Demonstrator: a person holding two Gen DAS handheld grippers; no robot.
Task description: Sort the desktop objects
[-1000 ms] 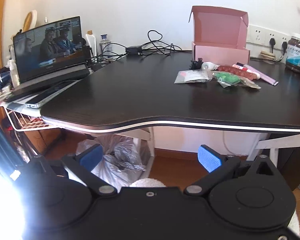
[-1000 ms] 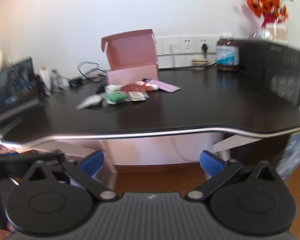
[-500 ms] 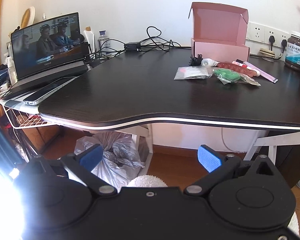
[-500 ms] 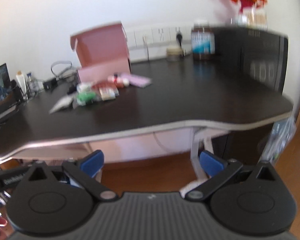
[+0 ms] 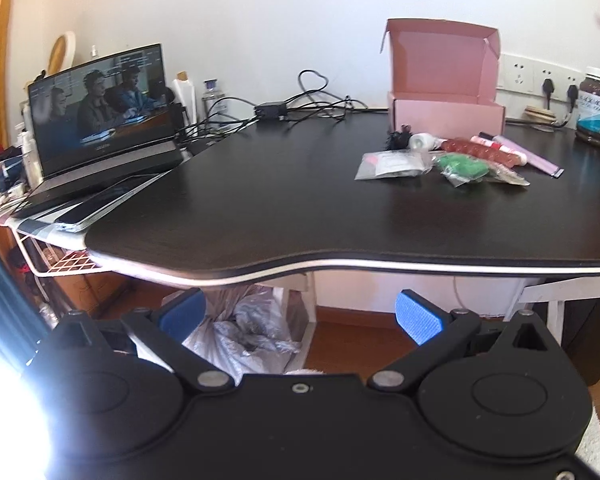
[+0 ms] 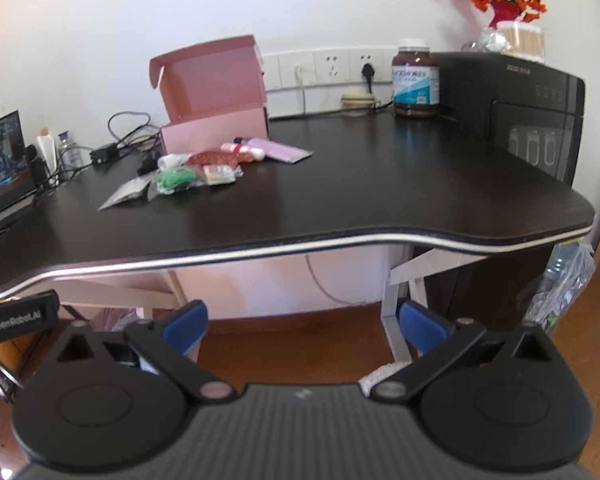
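Lying in a loose row along the back of the dark surface (image 5: 300, 208), the small items (image 5: 456, 160) sit just in front of the open pink box (image 5: 444, 110), their line running roughly side to side. Both tools hang below the front edge, well short of them. From the left hand-held gripper (image 5: 300, 314) the row lies ahead and to the right; from the right hand-held gripper (image 6: 302, 322) ahead and to the left (neither clearly nearer). Both have blue pads spread apart, empty. Since a second ago the right view has steadied and sharpened; the left has barely shifted.
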